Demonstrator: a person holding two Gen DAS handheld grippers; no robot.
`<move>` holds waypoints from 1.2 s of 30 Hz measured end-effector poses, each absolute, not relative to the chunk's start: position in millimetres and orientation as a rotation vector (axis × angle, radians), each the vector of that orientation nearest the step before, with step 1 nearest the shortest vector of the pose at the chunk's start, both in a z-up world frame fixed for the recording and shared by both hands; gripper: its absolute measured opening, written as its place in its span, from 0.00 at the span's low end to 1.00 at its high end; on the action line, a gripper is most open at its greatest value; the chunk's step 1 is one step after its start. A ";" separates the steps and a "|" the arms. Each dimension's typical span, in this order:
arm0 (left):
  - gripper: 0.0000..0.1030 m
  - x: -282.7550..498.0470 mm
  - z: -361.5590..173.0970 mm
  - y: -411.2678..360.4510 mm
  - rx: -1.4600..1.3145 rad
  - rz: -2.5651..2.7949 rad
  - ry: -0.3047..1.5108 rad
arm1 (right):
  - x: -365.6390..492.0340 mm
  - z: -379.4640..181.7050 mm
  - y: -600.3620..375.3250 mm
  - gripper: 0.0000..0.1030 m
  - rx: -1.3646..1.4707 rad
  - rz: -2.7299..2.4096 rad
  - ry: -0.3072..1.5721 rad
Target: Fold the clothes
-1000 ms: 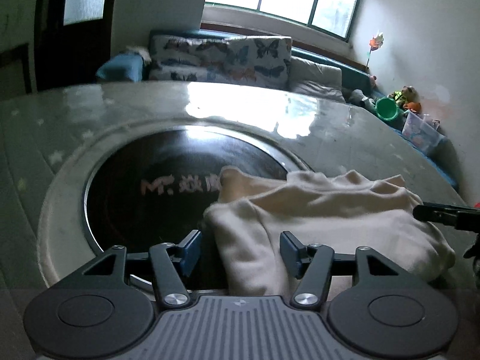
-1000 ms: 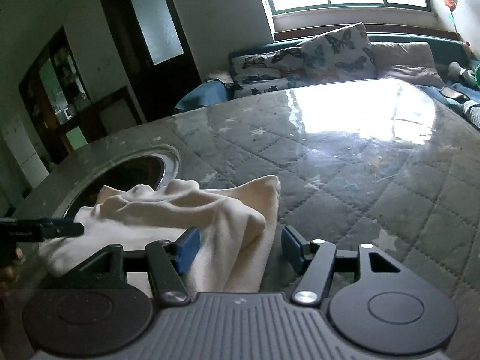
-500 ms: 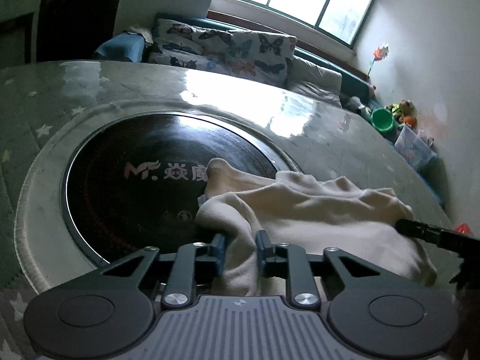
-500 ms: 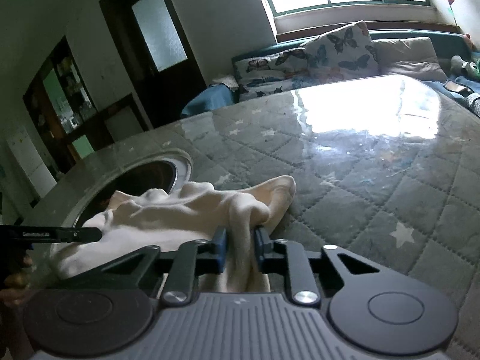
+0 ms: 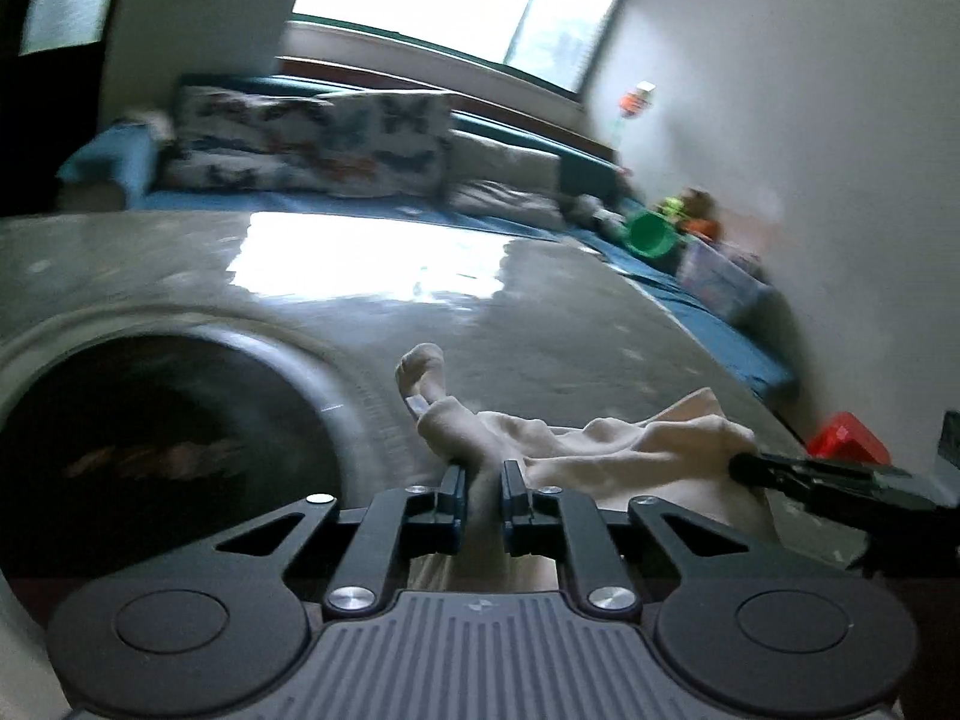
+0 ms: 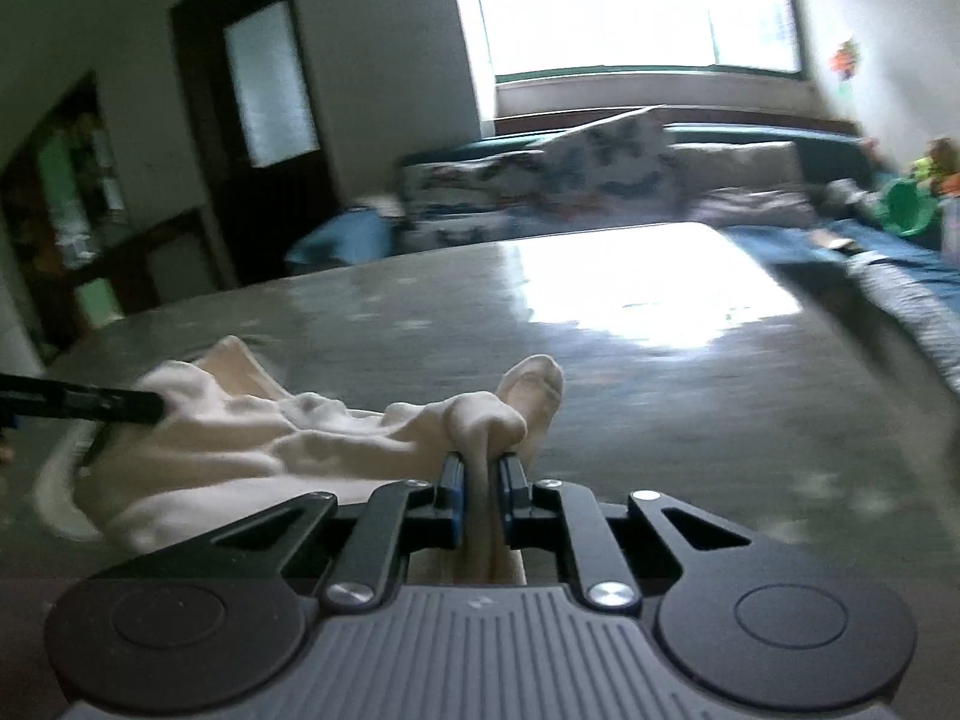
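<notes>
A cream garment (image 5: 600, 450) hangs bunched between my two grippers above the grey quilted table (image 5: 540, 324). My left gripper (image 5: 482, 480) is shut on its left end, with a fold sticking up past the pads. My right gripper (image 6: 482, 474) is shut on the right end of the cream garment (image 6: 270, 444). The right gripper's finger shows at the right of the left wrist view (image 5: 798, 474), and the left gripper's finger at the left of the right wrist view (image 6: 90, 403). Both views are motion blurred.
A round dark glass hob (image 5: 150, 438) is set into the table at the left. A sofa with butterfly cushions (image 5: 312, 144) stands behind the table under a window. Toys and a green bucket (image 5: 651, 234) sit at the far right. A dark door (image 6: 258, 108) is at the back left.
Both grippers closed on the garment's ends, then lifted it off the table and off the hob. The cloth now hangs stretched between them.
</notes>
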State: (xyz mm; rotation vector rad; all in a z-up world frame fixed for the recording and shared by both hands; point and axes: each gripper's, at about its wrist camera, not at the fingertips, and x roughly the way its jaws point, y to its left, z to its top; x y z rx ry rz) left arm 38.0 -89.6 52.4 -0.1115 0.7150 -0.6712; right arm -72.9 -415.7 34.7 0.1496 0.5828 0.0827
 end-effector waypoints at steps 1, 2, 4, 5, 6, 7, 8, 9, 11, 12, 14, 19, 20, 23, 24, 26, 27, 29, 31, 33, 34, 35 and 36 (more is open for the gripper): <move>0.12 41.4 52.3 -102.1 -0.098 -0.698 0.719 | -74.9 36.0 -425.3 0.10 0.135 0.051 0.585; 0.12 44.8 51.6 -114.9 -0.085 -0.716 0.727 | -77.1 37.6 -438.3 0.10 0.110 0.002 0.588; 0.11 51.7 48.7 -145.8 -0.049 -0.756 0.747 | -77.9 38.8 -456.5 0.10 0.086 -0.062 0.596; 0.11 53.3 47.8 -159.5 -0.027 -0.777 0.745 | -78.4 39.2 -469.0 0.10 0.068 -0.108 0.599; 0.11 54.3 47.2 -172.4 -0.006 -0.793 0.739 | -78.1 39.3 -477.8 0.10 0.047 -0.145 0.601; 0.11 54.6 46.7 -184.3 0.010 -0.810 0.734 | -78.0 39.3 -485.8 0.10 0.031 -0.181 0.601; 0.11 54.8 46.3 -194.2 0.018 -0.824 0.730 | -77.6 39.4 -491.6 0.10 0.023 -0.206 0.602; 0.11 55.8 45.6 -203.6 0.020 -0.833 0.727 | -76.7 39.0 -498.8 0.10 0.020 -0.236 0.602; 0.11 57.7 42.2 -216.6 0.019 -0.847 0.735 | -75.0 37.1 -511.8 0.10 0.018 -0.288 0.606; 0.11 58.5 40.2 -222.2 0.018 -0.854 0.740 | -73.1 34.1 -516.7 0.10 0.022 -0.299 0.619; 0.11 60.2 35.1 -227.9 0.020 -0.856 0.753 | -71.6 26.4 -522.2 0.10 0.014 -0.319 0.634; 0.22 62.0 31.3 -212.1 0.026 -0.827 0.776 | -71.1 20.9 -518.9 0.21 -0.013 -0.348 0.638; 0.24 61.5 31.8 -206.6 0.027 -0.819 0.774 | -73.8 24.0 -515.6 0.24 -0.030 -0.357 0.624; 0.36 58.9 35.8 -189.8 0.027 -0.788 0.761 | -84.0 33.9 -498.7 0.39 -0.067 -0.332 0.568; 0.41 57.7 37.1 -183.7 0.025 -0.776 0.757 | -85.6 35.6 -493.0 0.44 -0.069 -0.313 0.560; 0.46 55.4 38.2 -171.6 0.025 -0.749 0.752 | -87.2 37.8 -474.2 0.49 -0.078 -0.238 0.546; 0.47 53.6 38.3 -168.2 0.024 -0.742 0.751 | -86.8 37.3 -463.0 0.52 -0.088 -0.202 0.544; 0.51 50.2 37.9 -158.9 0.036 -0.712 0.747 | -83.9 35.5 -443.4 0.56 -0.103 -0.144 0.537; 0.55 46.4 37.4 -147.8 0.054 -0.676 0.741 | -79.7 32.8 -421.2 0.57 -0.111 -0.071 0.541; 0.58 41.5 37.2 -134.6 0.069 -0.635 0.736 | -73.2 28.7 -404.5 0.59 -0.119 -0.021 0.546; 0.62 39.1 36.7 -127.1 0.072 -0.611 0.734 | -70.6 26.2 -396.2 0.59 -0.122 -0.001 0.552; 0.63 37.0 36.4 -119.7 0.070 -0.591 0.731 | -68.0 23.6 -387.8 0.59 -0.125 0.018 0.557; 0.65 35.1 36.4 -111.1 0.066 -0.568 0.729 | -66.8 20.2 -381.6 0.59 -0.124 0.030 0.564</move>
